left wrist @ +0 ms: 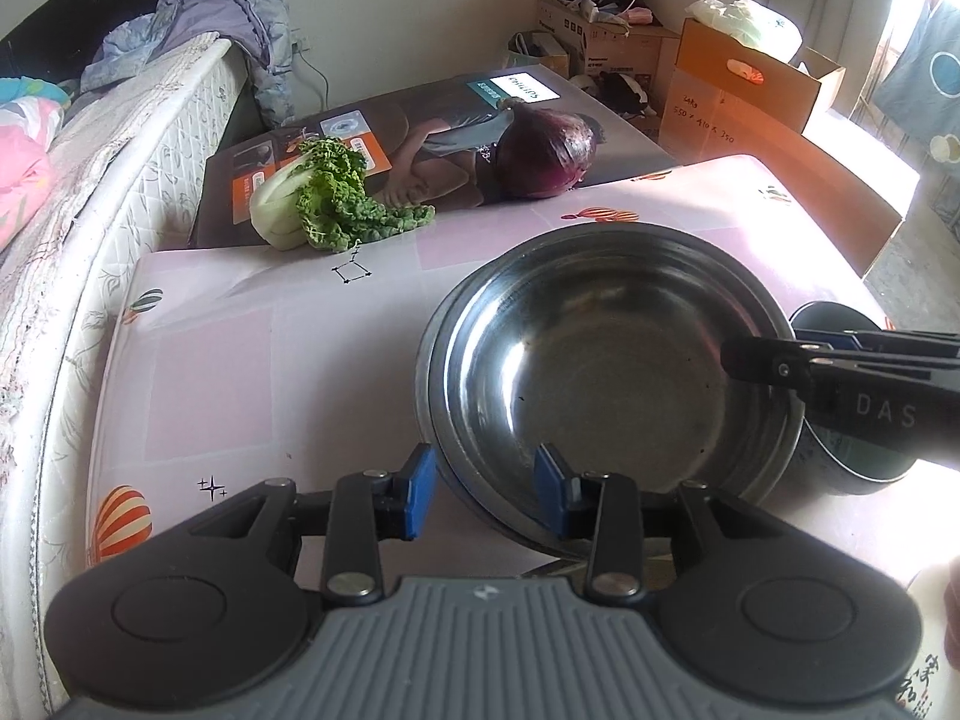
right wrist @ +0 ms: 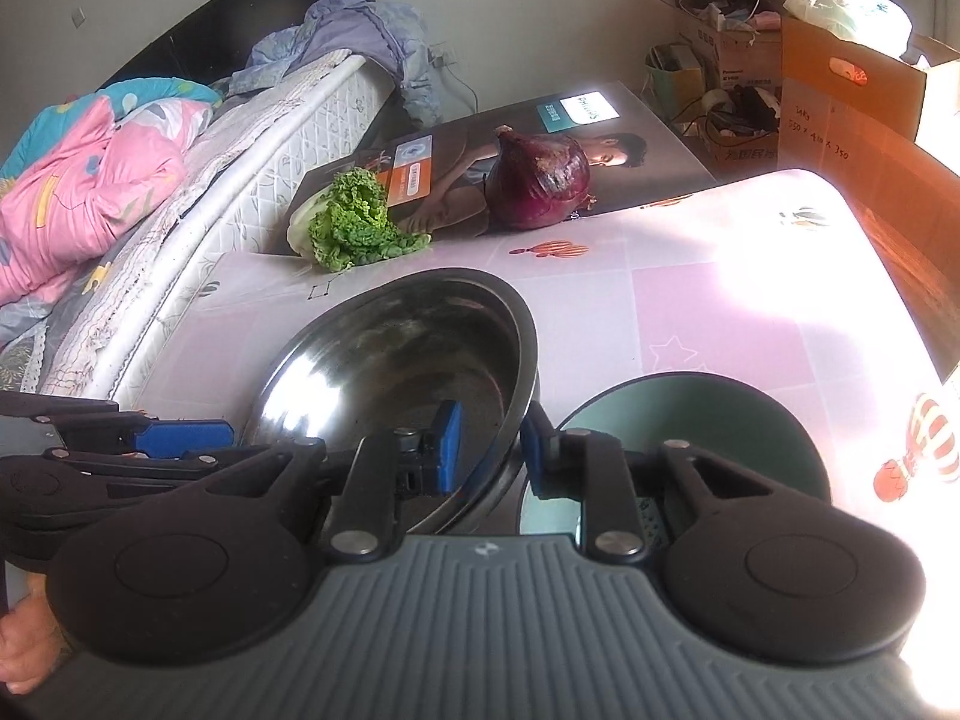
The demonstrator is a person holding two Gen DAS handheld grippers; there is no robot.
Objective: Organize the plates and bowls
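The left gripper (left wrist: 483,489) is filling the bottom of the left wrist view, its two blue pads (left wrist: 420,489) standing on either side of the near rim of a steel bowl (left wrist: 606,372); a gap is showing between the rim and the outer pad, so the jaws are standing partly open around the rim rather than pinching it. The bowl is sitting at the centre right of that frame on a pink tablecloth (left wrist: 252,360) printed with balloons, and a second metal rim is showing just under its left edge, as if it is nesting in another bowl. The right gripper (left wrist: 729,357) is reaching in from the right edge over the bowl's far rim. In the right wrist view the same gripper (right wrist: 489,447) is straddling the steel bowl's right-hand rim, one pad inside the bowl and one outside; the jaws are narrow, but whether the pads are pressing on the metal I cannot tell. A dark green bowl (right wrist: 690,420) is sitting just beside the steel bowl, at the lower right of that frame. Towards the top of both frames a leafy cabbage (left wrist: 324,198) and a red onion (left wrist: 549,150) are lying on a printed box (left wrist: 432,138), well apart from the bowls. A mattress (left wrist: 120,180) is running along the left edge.
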